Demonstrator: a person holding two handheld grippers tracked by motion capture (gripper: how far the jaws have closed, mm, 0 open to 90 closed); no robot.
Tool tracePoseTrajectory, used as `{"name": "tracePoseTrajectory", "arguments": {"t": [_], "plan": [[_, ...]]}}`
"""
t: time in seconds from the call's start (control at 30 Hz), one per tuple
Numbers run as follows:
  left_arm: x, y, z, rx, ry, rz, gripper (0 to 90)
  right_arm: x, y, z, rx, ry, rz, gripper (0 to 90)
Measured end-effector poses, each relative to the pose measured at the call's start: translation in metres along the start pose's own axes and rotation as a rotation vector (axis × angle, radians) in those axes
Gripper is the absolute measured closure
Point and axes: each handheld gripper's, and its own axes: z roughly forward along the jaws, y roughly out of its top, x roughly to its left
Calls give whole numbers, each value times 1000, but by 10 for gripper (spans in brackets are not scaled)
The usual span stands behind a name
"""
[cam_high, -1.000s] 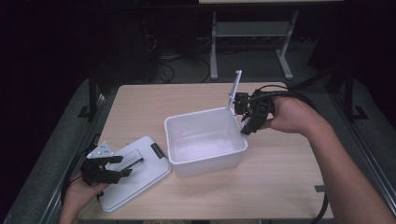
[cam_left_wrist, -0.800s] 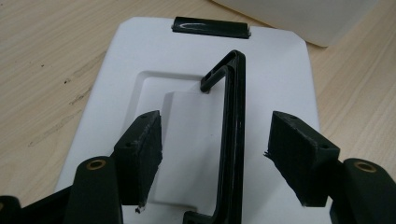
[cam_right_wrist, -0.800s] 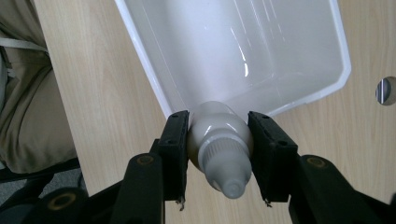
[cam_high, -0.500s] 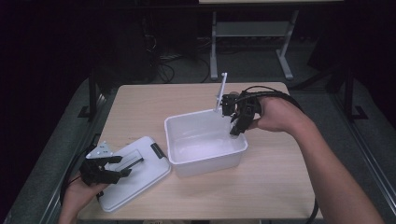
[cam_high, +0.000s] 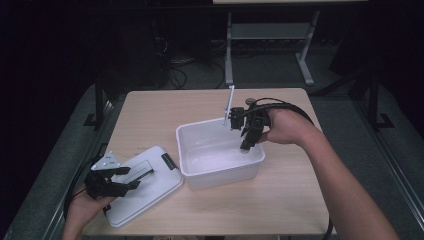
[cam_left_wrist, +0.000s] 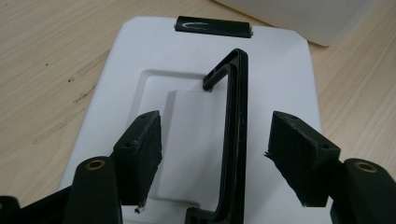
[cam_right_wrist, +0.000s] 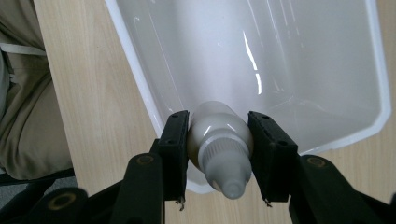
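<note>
A white open bin (cam_high: 200, 137) stands mid-table, and its white lid (cam_high: 150, 192) lies flat to its left. My right gripper (cam_high: 246, 144) is shut on a small white squeeze bottle (cam_right_wrist: 219, 135), whose ribbed cap points back toward the camera. It hangs over the bin's right end, just inside the rim (cam_right_wrist: 140, 88). My left gripper (cam_high: 125, 177) hovers low over the lid (cam_left_wrist: 154, 56). Its jaws are open, one on each side of the lid's black handle (cam_left_wrist: 236, 130), with a gap on both sides. A black latch (cam_left_wrist: 212, 25) sits at the lid's far edge.
Bare wooden tabletop (cam_high: 160, 115) surrounds the bin and lid. Behind the table a metal stand (cam_high: 230, 45) and cables rest on the dark floor. The person's trouser leg (cam_right_wrist: 23, 107) lies past the table edge in the right gripper view.
My right gripper has carried the bottle left and down, from past the bin's right rear corner to above the inside of the bin. The left gripper and lid have stayed put.
</note>
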Motion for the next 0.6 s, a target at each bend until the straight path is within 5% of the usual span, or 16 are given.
{"name": "tracePoseTrajectory", "arguments": {"t": [0.6], "plan": [[-2, 1, 1, 7, 5, 6, 342, -8, -8, 31, 12, 39, 17, 595]]}}
